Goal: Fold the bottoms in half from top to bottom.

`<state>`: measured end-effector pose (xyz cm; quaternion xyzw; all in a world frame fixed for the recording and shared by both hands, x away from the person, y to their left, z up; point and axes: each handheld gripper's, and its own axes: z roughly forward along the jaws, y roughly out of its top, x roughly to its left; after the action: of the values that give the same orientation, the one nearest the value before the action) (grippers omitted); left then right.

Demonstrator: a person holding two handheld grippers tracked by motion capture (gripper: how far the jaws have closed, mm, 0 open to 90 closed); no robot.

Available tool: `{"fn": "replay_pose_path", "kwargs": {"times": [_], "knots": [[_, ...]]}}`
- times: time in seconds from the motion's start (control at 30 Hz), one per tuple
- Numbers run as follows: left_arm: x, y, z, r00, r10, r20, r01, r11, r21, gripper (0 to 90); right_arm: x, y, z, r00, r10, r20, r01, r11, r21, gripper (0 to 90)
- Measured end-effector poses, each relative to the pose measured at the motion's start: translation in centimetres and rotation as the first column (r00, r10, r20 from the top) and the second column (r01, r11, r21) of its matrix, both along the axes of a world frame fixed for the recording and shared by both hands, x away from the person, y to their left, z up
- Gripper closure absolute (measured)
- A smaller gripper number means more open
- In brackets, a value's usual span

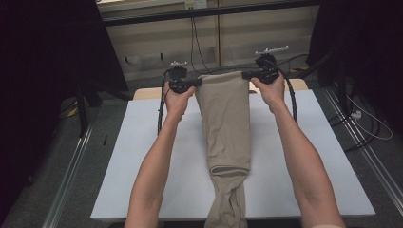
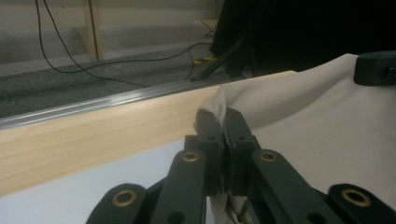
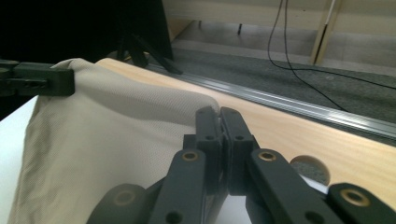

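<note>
Two grippers held one beige garment by its far edge, stretched taut between them above the white desk. On the left, the left gripper sat in the person's left hand, its black jaws pressed together on a corner of the beige garment — in the left gripper view the cloth bunched up between the closed tips and a fold of it hung below them. From that corner the fabric ran across in a straight top edge, then dropped down the middle of the desk toward the person, where its lower part lay folded over itself and spilled past the near edge. On the right, the right gripper, gripped by the right hand, had its jaws shut on the opposite corner — the right gripper view showed the fabric pinched between the tips, with the desk's wooden rim just behind.
</note>
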<state>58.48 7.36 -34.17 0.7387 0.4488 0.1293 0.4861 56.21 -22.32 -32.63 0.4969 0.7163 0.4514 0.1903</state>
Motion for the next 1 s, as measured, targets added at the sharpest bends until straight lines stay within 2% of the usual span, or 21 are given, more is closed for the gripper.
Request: {"fn": "replay_pose_path", "kwargs": {"times": [0.03,0.07,0.1,0.17,0.2,0.23,0.33,0.4,0.47,0.57,0.63,0.67,0.7,0.77,0.83,0.87,0.9,0.93,0.97,1.0], "knots": [[0.2,-0.2,-0.3,0.9996,0.024,0.011,-0.024,0.9997,0.006,83.1,0.3,0.0,-0.1,1.0,-0.009,0.001,0.009,0.9999,-0.01,81.1],[0.3,-0.4,-0.7,0.999,0.04,0.017,-0.041,0.999,0.02,73.4,0.7,0.2,-0.2,0.9979,-0.065,0.008,0.065,0.9975,-0.029,68.5],[0.4,-0.4,-1.0,0.9993,0.035,0.009,-0.036,0.9984,0.044,66.8,0.8,0.2,-0.4,0.9955,-0.092,0.02,0.093,0.9951,-0.033,60.2],[0.3,-0.4,-2.1,0.9996,0.024,-0.015,-0.022,0.9962,0.085,61.2,0.9,0.1,-0.8,0.9949,-0.101,0.001,0.101,0.9943,-0.033,51.3],[0.3,-0.3,-2.4,0.9995,0.021,-0.024,-0.019,0.9957,0.091,51.7,0.8,0.0,-1.2,0.995,-0.099,-0.018,0.098,0.9945,-0.038,47.2],[0.1,0.0,-2.8,0.9992,0.021,-0.035,-0.017,0.9947,0.101,43.9,0.7,-0.1,-1.5,0.9956,-0.089,-0.03,0.087,0.9955,-0.036,46.5],[-0.9,0.7,-3.1,0.9995,0.018,-0.026,-0.015,0.9933,0.115,35.6,-0.6,0.0,-2.3,0.9984,-0.044,-0.034,0.043,0.9983,-0.039,46.3],[-2.0,1.2,-3.1,0.9999,0.007,-0.013,-0.006,0.9942,0.107,26.4,-2.4,0.3,-2.6,0.9997,0.017,-0.02,-0.017,0.9995,-0.025,46.5],[-3.6,1.5,-3.3,0.9997,-0.017,0.014,0.016,0.9921,0.125,23.3,-4.3,0.6,-2.8,0.9985,0.054,-0.013,-0.054,0.9979,-0.036,48.4],[-6.5,1.8,-3.8,0.9974,-0.06,0.041,0.054,0.9899,0.131,18.8,-7.6,1.1,-3.2,0.9918,0.126,-0.02,-0.127,0.9911,-0.04,53.3],[-8.6,2.1,-4.2,0.9946,-0.094,0.044,0.088,0.9884,0.124,18.4,-9.9,1.5,-3.5,0.9804,0.196,-0.015,-0.196,0.9804,-0.016,58.1],[-9.4,2.3,-4.4,0.9927,-0.109,0.052,0.101,0.9868,0.126,17.9,-11.6,2.0,-3.8,0.9719,0.235,-0.019,-0.235,0.9716,-0.025,59.5],[-10.5,2.4,-4.6,0.9906,-0.128,0.049,0.12,0.9831,0.138,17.8,-12.7,2.3,-4.0,0.9649,0.261,-0.024,-0.262,0.9644,-0.034,62.6],[-12.6,3.0,-5.0,0.9866,-0.157,0.047,0.147,0.9765,0.157,16.8,-16.0,3.6,-4.5,0.9337,0.357,-0.033,-0.358,0.9326,-0.048,66.8],[-14.4,3.6,-5.6,0.9852,-0.168,0.033,0.161,0.9744,0.157,16.3,-18.5,4.7,-5.3,0.912,0.408,-0.039,-0.41,0.9099,-0.063,69.5],[-15.3,3.9,-5.9,0.9859,-0.167,0.01,0.164,0.9748,0.152,15.9,-20.2,5.6,-6.2,0.8961,0.441,-0.048,-0.444,0.893,-0.075,70.6],[-16.3,4.1,-6.1,0.9871,-0.159,-0.017,0.16,0.977,0.141,15.9,-21.4,6.4,-7.0,0.8765,0.478,-0.061,-0.481,0.8734,-0.075,72.4],[-17.3,4.2,-6.2,0.9873,-0.155,-0.037,0.159,0.9739,0.162,15.9,-22.5,7.1,-7.9,0.8577,0.508,-0.078,-0.513,0.8551,-0.073,73.2],[-18.3,4.3,-6.4,0.9883,-0.149,-0.034,0.153,0.9719,0.179,15.9,-23.4,7.7,-8.7,0.843,0.53,-0.094,-0.537,0.8403,-0.078,73.7],[-19.2,4.6,-6.5,0.9864,-0.163,-0.019,0.164,0.9688,0.186,15.8,-24.1,8.3,-9.3,0.8224,0.557,-0.115,-0.567,0.8206,-0.075,73.8]]}}
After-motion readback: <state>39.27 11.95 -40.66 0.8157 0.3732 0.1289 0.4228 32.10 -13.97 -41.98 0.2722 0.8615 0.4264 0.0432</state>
